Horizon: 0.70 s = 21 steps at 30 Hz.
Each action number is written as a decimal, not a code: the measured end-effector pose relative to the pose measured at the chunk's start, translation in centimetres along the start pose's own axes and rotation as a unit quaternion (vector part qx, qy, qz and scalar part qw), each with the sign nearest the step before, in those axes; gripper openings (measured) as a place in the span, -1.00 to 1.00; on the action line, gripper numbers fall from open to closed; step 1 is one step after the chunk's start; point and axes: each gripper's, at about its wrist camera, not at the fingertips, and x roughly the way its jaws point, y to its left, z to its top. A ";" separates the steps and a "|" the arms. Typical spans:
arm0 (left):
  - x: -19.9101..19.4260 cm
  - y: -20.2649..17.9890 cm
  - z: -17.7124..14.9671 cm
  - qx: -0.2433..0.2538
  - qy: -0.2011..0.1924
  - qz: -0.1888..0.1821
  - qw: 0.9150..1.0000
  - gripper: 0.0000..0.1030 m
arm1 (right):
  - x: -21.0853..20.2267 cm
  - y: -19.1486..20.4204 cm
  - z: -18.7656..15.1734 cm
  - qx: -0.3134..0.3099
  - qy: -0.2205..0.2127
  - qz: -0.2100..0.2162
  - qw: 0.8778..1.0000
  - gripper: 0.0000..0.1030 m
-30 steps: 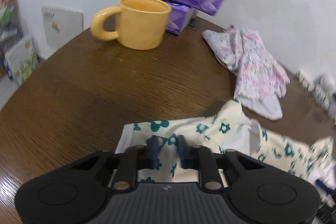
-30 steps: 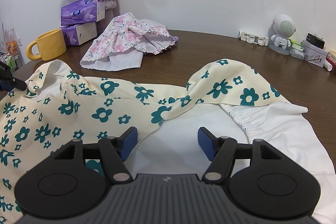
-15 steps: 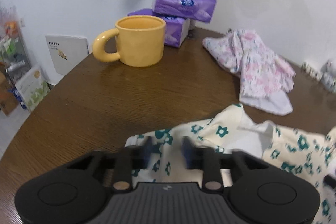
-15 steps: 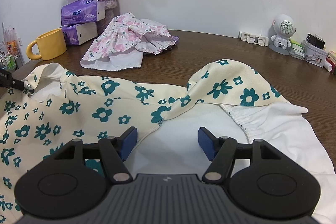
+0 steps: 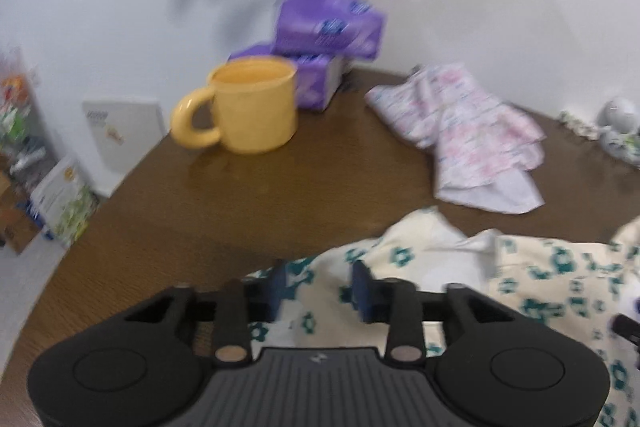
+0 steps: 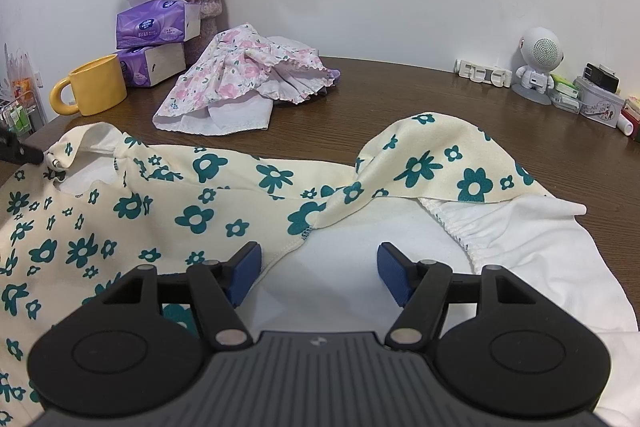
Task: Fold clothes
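Spread rumpled across the desk, the cream floral garment looks light and limp (best pinched at a hem), both the left gripper, its jaws having just been opening, and the right gripper parted, empty.

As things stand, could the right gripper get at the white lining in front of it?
Probably yes: the right gripper stands open with nothing between its pads, and the dress's white lining lies bare right ahead.

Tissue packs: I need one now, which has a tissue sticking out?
The upper tissue pack, stacked on the lower tissue pack; white tissue pokes from its top.
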 end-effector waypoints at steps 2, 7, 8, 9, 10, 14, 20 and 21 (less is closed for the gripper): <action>-1.7 -1.2 0.6 0.028 -0.009 -0.021 0.999 -0.20 | -0.3 -0.4 0.3 0.011 0.001 0.011 1.000 0.28; -1.7 -5.5 3.0 0.066 0.033 -0.109 0.991 -0.19 | -0.8 -2.0 2.9 0.041 -0.005 0.008 0.999 0.28; -1.0 -6.4 3.3 0.063 0.049 -0.122 0.989 -0.19 | -0.5 -2.4 3.5 0.048 0.000 0.005 0.999 0.28; 0.0 -7.2 3.6 0.057 0.065 -0.132 0.988 -0.21 | 0.0 -2.9 4.0 0.060 0.009 0.003 0.998 0.26; 1.0 -8.0 3.9 0.051 0.081 -0.141 0.985 -0.21 | 0.4 -3.5 4.4 0.075 0.018 0.004 0.997 0.25; 5.0 -10.0 4.5 0.026 0.119 -0.138 0.983 -0.21 | 2.4 -5.7 5.6 0.151 0.051 0.025 0.987 0.00; 8.4 -10.5 4.3 -0.014 0.138 -0.130 0.982 -0.37 | 4.5 -6.1 5.7 0.196 0.068 0.032 0.978 -0.18; 8.5 -10.5 4.3 -0.017 0.135 -0.132 0.982 -0.63 | 4.6 -6.0 5.7 0.199 0.066 0.033 0.977 -0.37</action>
